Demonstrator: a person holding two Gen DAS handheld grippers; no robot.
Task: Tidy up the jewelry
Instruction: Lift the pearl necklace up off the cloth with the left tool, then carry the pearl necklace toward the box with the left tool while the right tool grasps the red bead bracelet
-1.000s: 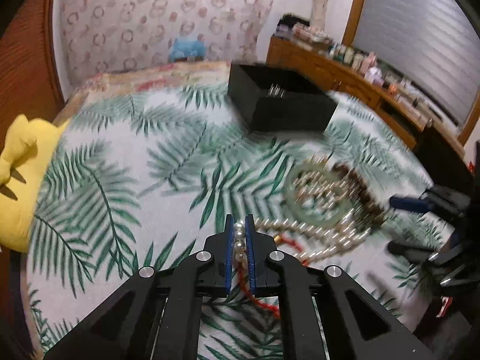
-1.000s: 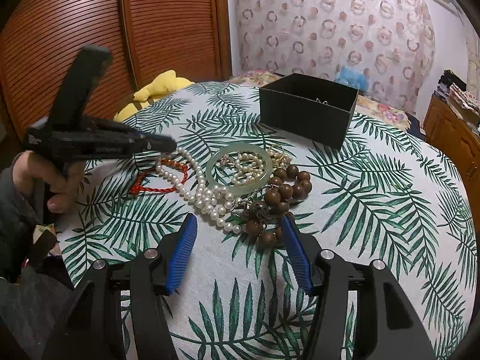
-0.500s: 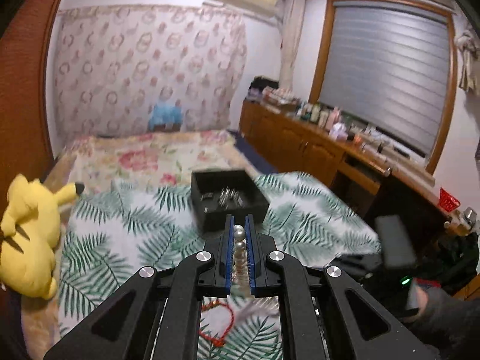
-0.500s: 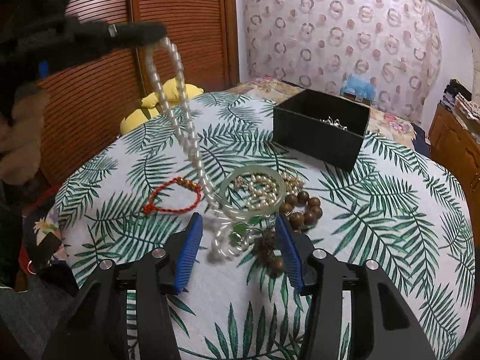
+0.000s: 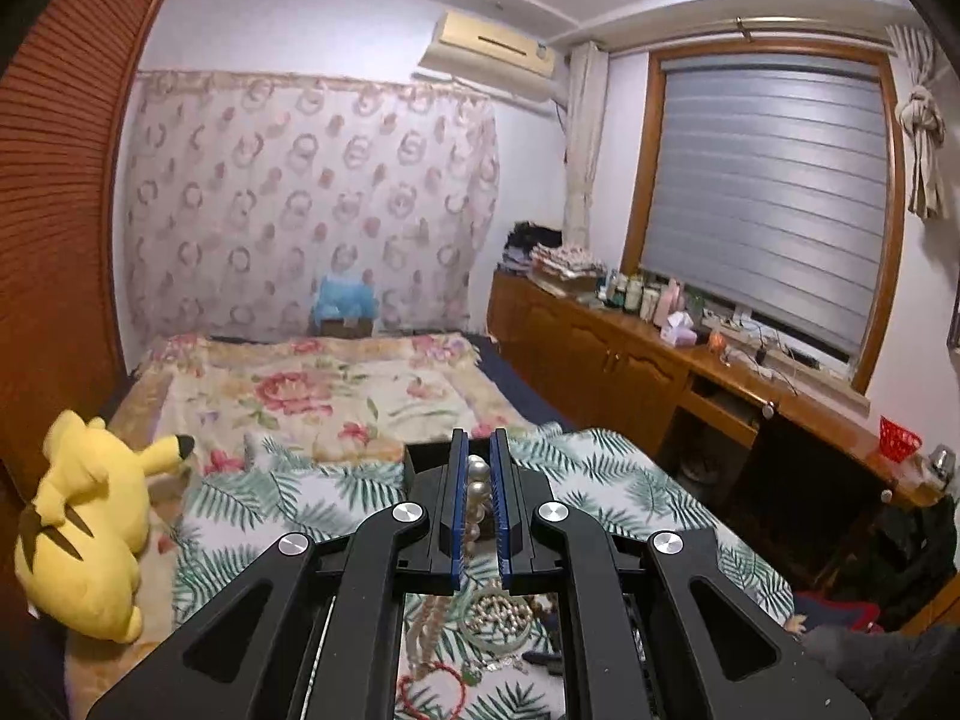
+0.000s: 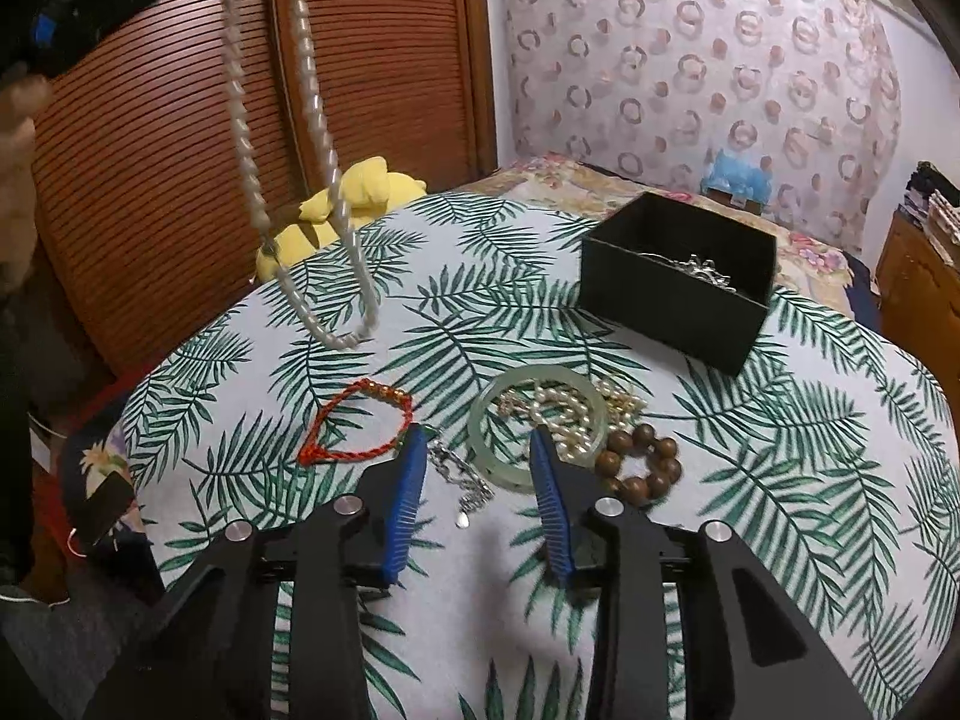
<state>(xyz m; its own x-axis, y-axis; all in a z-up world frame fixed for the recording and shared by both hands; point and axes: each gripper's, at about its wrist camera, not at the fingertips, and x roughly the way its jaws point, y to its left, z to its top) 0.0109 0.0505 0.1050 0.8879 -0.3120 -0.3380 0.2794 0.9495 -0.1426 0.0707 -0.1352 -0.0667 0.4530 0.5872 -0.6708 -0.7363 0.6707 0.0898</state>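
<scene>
My left gripper (image 5: 478,468) is shut on a long pearl necklace (image 5: 477,483), held high above the table. In the right wrist view the necklace (image 6: 312,168) hangs as a loop clear of the cloth, with the left gripper at the top left corner. My right gripper (image 6: 477,450) is open and empty, low over the jewelry pile: a green jade bangle (image 6: 483,432), a short pearl string (image 6: 564,414), a brown wooden bead bracelet (image 6: 639,468), a red cord bracelet (image 6: 360,426) and a silver chain (image 6: 462,477). A black box (image 6: 678,294) holding silver pieces stands behind.
The round table has a palm-leaf cloth (image 6: 780,480). A yellow plush toy (image 5: 84,534) lies on the bed at the left. A wooden sideboard (image 5: 660,372) with bottles runs under the window at the right. Wooden slatted doors (image 6: 180,180) stand behind the table.
My left gripper has lifted the pearl necklace off the table until the whole loop hangs free. My right gripper has moved forward over the pile and stays open.
</scene>
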